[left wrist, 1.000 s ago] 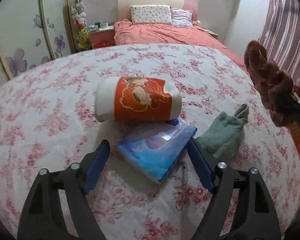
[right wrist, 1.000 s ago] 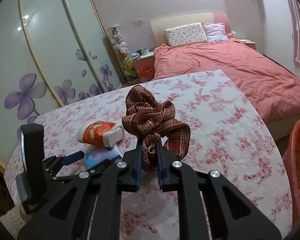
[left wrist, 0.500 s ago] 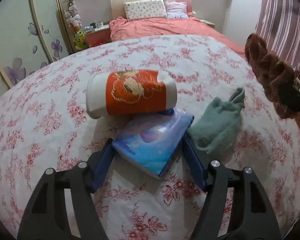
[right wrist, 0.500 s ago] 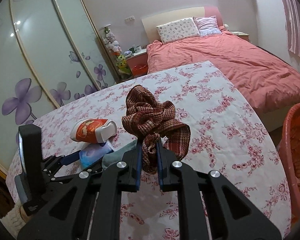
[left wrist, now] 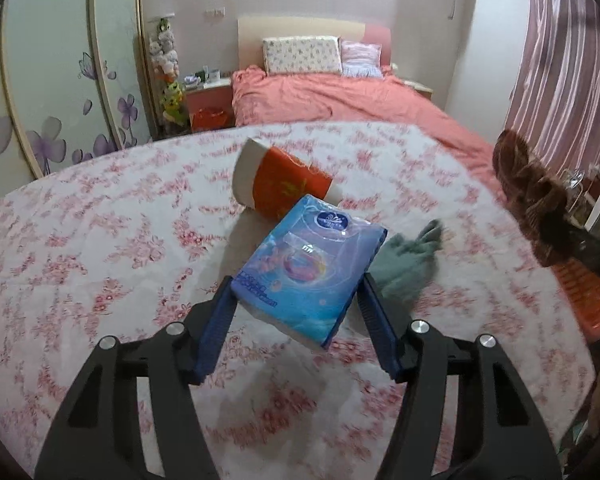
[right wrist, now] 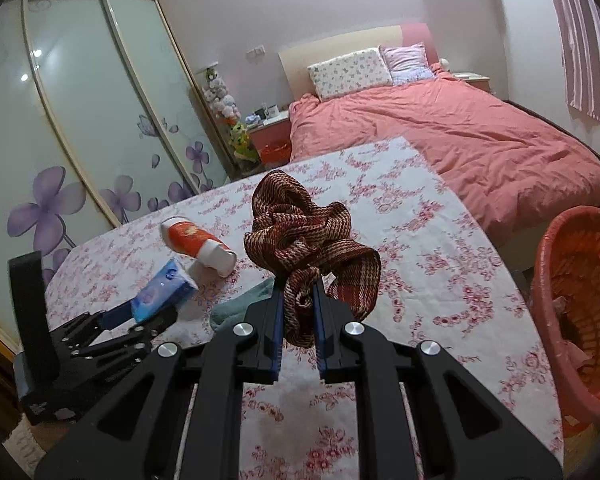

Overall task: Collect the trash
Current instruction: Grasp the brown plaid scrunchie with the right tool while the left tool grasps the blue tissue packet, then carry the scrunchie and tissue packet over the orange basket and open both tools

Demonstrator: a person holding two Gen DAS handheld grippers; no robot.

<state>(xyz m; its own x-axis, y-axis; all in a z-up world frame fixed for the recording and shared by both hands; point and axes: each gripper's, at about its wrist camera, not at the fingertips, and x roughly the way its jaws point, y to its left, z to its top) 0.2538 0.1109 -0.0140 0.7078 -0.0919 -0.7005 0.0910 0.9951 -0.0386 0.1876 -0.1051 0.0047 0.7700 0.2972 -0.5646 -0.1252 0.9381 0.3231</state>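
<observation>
Over the floral-covered table (left wrist: 100, 240), the left gripper (left wrist: 296, 300) has a blue tissue pack (left wrist: 308, 264) between its 2 blue pads, and its jaws are closing on it; both pads touch the pack's sides, and the pack looks raised clear of the cloth, its far end tilted up. Just behind the pack lies an orange-and-white cup (left wrist: 284, 188) on its side, its white rim toward the wardrobe. A green cloth (left wrist: 408, 256) lies crumpled on the table just right of the pack.

In the right wrist view, the right gripper (right wrist: 298, 308) is clamped tight on a brown woven scarf (right wrist: 308, 236), which bunches up above the fingers and hangs in a loop to the right. The same pack (right wrist: 162, 292), cup (right wrist: 198, 244) and left gripper (right wrist: 140, 312) show to its left. A red basket (right wrist: 580, 300) stands beside the table's right edge, with some scraps inside. A bed with a pink cover (right wrist: 460, 132) fills the background.
</observation>
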